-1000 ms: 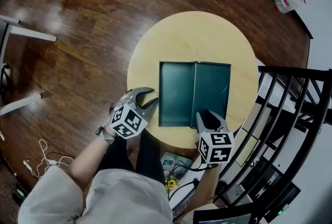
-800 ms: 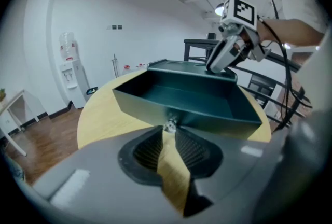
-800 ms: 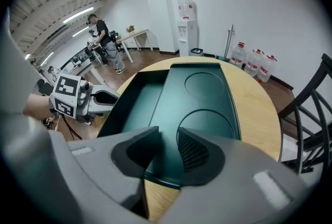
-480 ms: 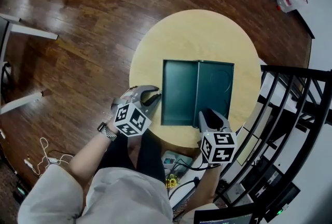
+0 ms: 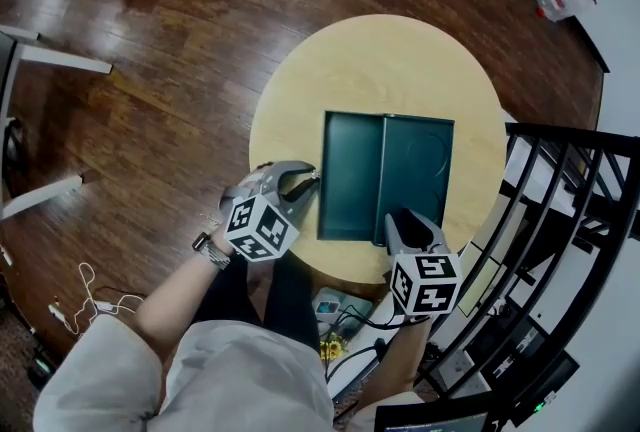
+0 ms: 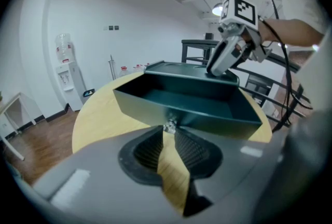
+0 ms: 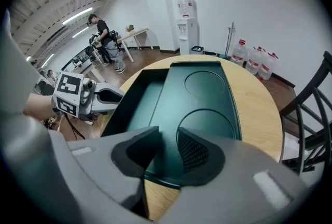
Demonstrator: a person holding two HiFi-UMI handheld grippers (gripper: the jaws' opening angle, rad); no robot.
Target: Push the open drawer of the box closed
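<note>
Drawer knob (small, silver) pinched by left hand-held gripper.

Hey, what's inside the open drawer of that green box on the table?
Nothing shows in the drawer: only its bare dark green floor and walls. The part tucked under the box top is covered and cannot be seen.

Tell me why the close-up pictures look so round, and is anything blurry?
Left gripper view: fisheye lens bows straight lines; tongs on the knob look blurred. Right gripper view: same bowing, sheen on the box. Head view: sharp, glare on floor.
</note>
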